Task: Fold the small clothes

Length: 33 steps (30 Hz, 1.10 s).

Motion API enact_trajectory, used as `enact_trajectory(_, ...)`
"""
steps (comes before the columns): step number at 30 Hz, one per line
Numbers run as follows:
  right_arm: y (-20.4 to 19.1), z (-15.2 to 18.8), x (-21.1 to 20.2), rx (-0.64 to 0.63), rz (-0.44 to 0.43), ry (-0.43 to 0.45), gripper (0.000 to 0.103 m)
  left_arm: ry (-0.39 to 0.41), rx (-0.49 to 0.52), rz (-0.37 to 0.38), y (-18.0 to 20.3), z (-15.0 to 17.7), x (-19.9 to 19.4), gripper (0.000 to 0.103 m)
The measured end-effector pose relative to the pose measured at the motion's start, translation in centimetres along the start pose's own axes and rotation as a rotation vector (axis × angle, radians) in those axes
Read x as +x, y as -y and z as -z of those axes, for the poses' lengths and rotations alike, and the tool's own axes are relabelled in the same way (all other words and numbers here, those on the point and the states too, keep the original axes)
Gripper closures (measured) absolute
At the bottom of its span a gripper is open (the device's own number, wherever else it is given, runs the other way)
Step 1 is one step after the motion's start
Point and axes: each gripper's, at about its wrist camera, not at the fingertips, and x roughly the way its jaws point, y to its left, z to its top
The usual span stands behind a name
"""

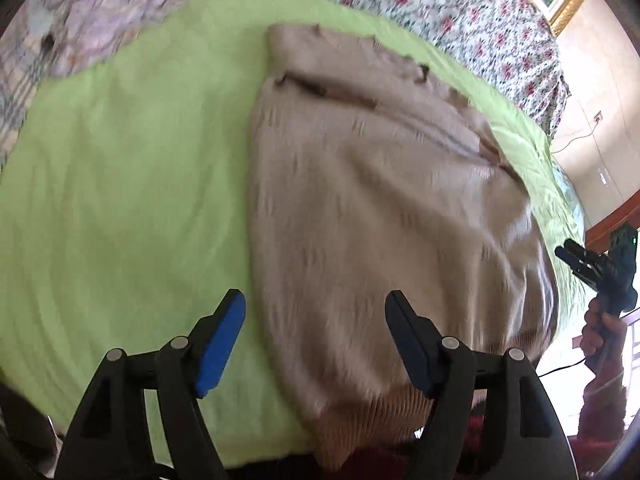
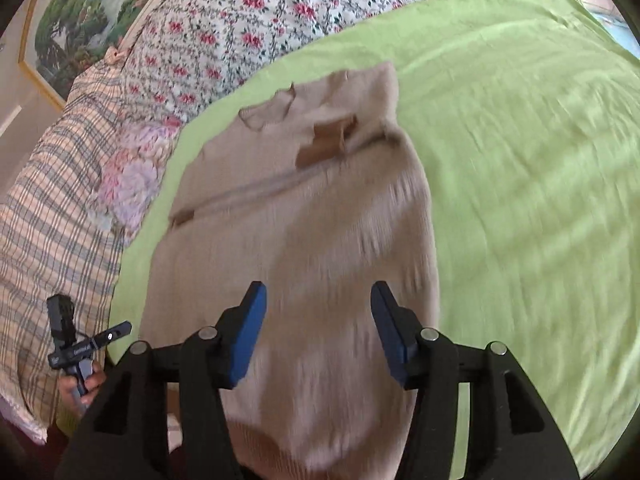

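Left wrist view puts your left gripper (image 1: 316,300) low over the near edge of the bed, its fingers spread wide with nothing between them. One blue pad (image 1: 220,344) hangs above the green sheet (image 1: 120,200); the other finger sits over the beige sweater (image 1: 380,184). The sweater lies flat on the sheet with its ribbed hem toward you, hanging a little over the bed's near edge, and its collar toward the far side. A sleeve is folded across the chest near the collar. At the right edge of this view your right hand (image 1: 600,332) holds the other tool up beside the bed, clear of the cloth.

From the right wrist view, your right gripper (image 2: 318,300) also stands open and empty, both fingers poised above the lower half of the sweater (image 2: 304,216). The green sheet (image 2: 520,160) spreads wide to the right of the garment. A flowered quilt (image 2: 260,20) is bunched along the far side of the bed, with a plaid cloth (image 2: 48,220) to the left. Your left hand (image 2: 86,384) shows at the lower left, gripping its tool over the plaid cloth. Both views are blurred, so the knit's finer details are unclear.
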Motion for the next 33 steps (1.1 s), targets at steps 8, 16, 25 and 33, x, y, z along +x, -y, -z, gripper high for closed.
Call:
enact_trajectory(8, 1.0, 6.5, -2.9, 0.015, -0.113, -0.071, 0.048, -0.093, -0.094, 0.139, -1.5, 5.1, 1.5, 0.030)
enact_trajectory(16, 3.1, 9.5, -1.5, 0.069, -0.224, -0.151, 0.048, -0.096, -0.029, 0.227, 0.1, 5.7, 2.3, 0.058)
enact_trajectory(25, 3.7, 10.4, -2.6, 0.061, -0.308, -0.091, 0.095, -0.040, 0.031, 0.204, 0.4, 5.9, -0.3, 0.094)
enact_trajectory(33, 3.7, 10.5, -0.3, 0.010, -0.231, -0.191, 0.089, -0.149, -0.021, 0.244, -1.4, 6.9, 2.2, 0.083)
